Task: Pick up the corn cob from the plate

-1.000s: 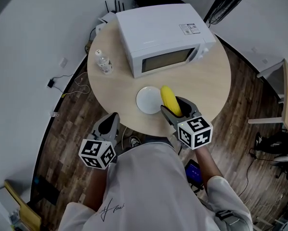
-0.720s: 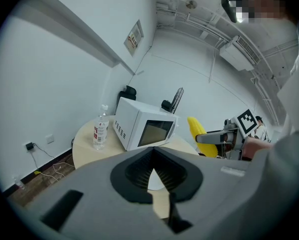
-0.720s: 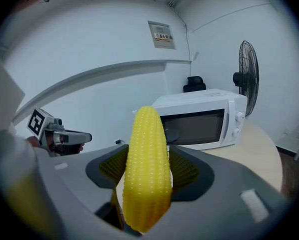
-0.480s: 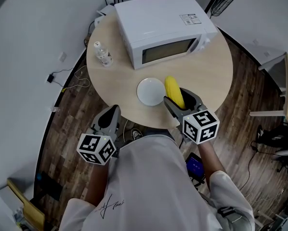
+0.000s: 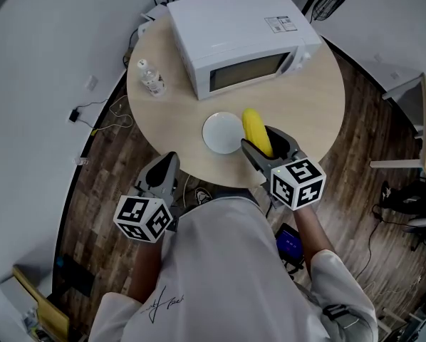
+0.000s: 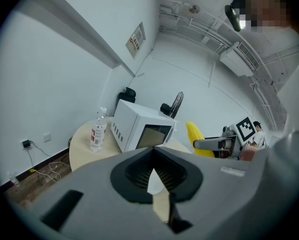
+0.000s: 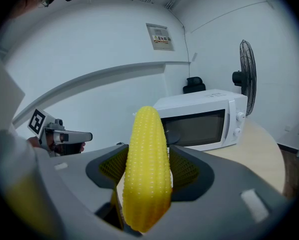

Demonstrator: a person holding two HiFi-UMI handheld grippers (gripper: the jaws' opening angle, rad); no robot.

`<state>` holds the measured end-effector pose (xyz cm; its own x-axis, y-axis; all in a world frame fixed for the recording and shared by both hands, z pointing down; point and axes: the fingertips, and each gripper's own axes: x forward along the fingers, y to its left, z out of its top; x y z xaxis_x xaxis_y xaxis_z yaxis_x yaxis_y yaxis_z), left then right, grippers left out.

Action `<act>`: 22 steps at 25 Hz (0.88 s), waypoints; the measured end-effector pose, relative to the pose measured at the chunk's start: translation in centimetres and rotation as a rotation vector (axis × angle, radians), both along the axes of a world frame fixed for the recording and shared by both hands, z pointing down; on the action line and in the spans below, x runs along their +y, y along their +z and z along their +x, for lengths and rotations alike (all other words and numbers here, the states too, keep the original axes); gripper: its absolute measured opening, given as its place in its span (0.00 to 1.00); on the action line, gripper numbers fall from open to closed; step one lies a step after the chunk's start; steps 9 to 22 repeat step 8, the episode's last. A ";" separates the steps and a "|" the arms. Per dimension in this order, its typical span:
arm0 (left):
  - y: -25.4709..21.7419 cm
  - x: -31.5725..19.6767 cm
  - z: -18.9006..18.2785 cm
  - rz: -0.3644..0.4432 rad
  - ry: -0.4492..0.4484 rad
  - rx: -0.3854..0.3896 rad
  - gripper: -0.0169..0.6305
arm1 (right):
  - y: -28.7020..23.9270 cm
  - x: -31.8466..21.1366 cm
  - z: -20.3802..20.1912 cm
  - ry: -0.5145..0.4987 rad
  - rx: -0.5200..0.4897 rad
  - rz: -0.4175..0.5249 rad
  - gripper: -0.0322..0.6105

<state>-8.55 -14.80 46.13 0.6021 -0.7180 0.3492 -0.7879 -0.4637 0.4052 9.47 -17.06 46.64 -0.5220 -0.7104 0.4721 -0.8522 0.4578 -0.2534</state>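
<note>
The yellow corn cob (image 5: 256,130) sits at the frame centre of the head view, just right of the small round white plate (image 5: 220,133) and off its surface. In the right gripper view the cob stands upright between the jaws, tip up, with the ribbed pads pressed against both of its flanks. The right gripper (image 5: 260,141) is therefore clenched on the cob. In the left gripper view the cob appears at centre right, carried clear above the tabletop.

Change over the last second: slight. The cob is in the same grip throughout and the plate is bare throughout. The cob sits a little further from the plate's right edge than a second ago. Across the last half second its place against the plate is almost unchanged. Judgement: the pick is complete and the lift has settled; only a steady hold remains.

The left gripper (image 5: 167,164) hangs at lower left of the head view, off the table edge and over the dark wood floor. Its jaws are closed together with nothing between them.

The round light-wood table (image 5: 309,112) fills the upper centre. A white microwave oven (image 5: 234,30) with its door shut stands at the top. A clear plastic water bottle (image 5: 152,81) stands upright at upper left, well apart from the plate
</note>
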 end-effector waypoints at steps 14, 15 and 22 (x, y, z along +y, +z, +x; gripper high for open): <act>0.2 0.3 -0.2 -0.008 -0.002 -0.001 0.02 | 0.1 0.2 0.0 0.002 -0.006 -0.009 0.47; 0.2 0.3 -0.2 -0.008 -0.002 -0.001 0.02 | 0.1 0.2 0.0 0.002 -0.006 -0.009 0.47; 0.2 0.3 -0.2 -0.008 -0.002 -0.001 0.02 | 0.1 0.2 0.0 0.002 -0.006 -0.009 0.47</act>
